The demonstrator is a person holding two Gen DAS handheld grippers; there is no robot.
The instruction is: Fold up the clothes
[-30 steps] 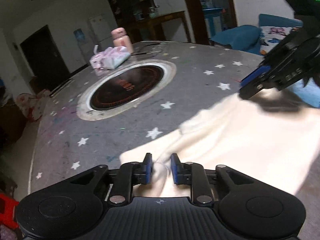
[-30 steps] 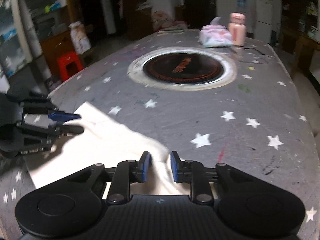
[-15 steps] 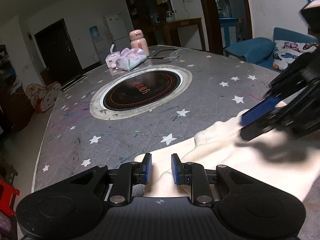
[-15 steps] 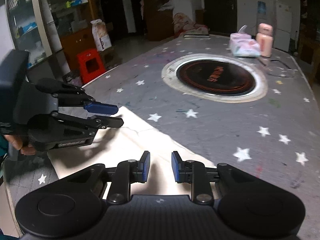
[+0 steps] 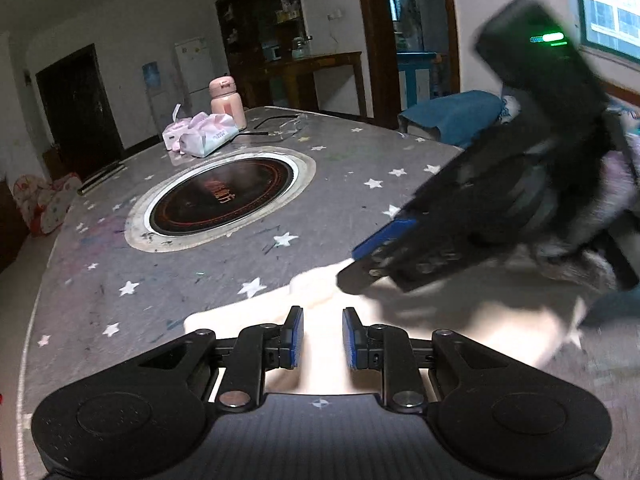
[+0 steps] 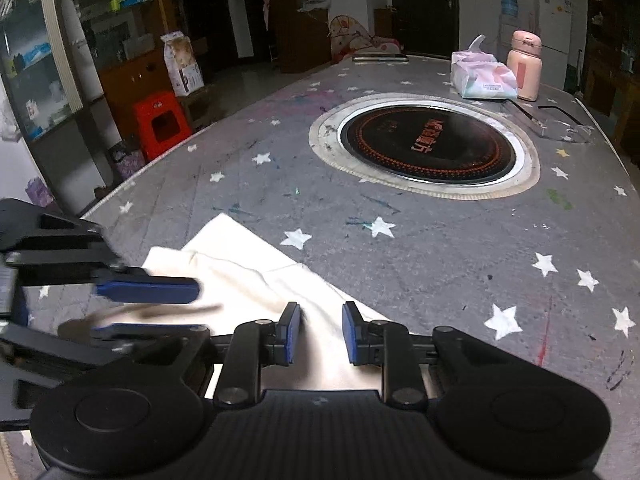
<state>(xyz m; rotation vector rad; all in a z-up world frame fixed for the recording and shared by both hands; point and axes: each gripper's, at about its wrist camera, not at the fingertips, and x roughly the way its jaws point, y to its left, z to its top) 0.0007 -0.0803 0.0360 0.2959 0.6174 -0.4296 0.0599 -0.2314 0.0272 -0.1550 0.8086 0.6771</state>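
A cream garment (image 5: 320, 344) lies at the near edge of the grey star-patterned table (image 5: 200, 272). In the left wrist view my left gripper (image 5: 322, 338) is narrowly closed, with a fold of the garment pinched between its blue pads. My right gripper (image 5: 356, 264) hangs close above and to the right, blurred, over the same cloth. In the right wrist view the right gripper (image 6: 320, 334) holds a raised ridge of the garment (image 6: 256, 272) between its pads. The left gripper (image 6: 192, 308) reaches in from the left, just beside it.
A round black cooktop (image 6: 426, 144) is set into the middle of the table. A tissue pack (image 6: 482, 78) and a pink bottle (image 6: 525, 66) stand at the far end, with clear glasses (image 6: 560, 128) nearby. A red stool (image 6: 160, 124) is off the left side.
The two grippers have come close together over the garment. The right gripper now looms large in the left view, and the spread of cloth between them has shrunk and bunched.
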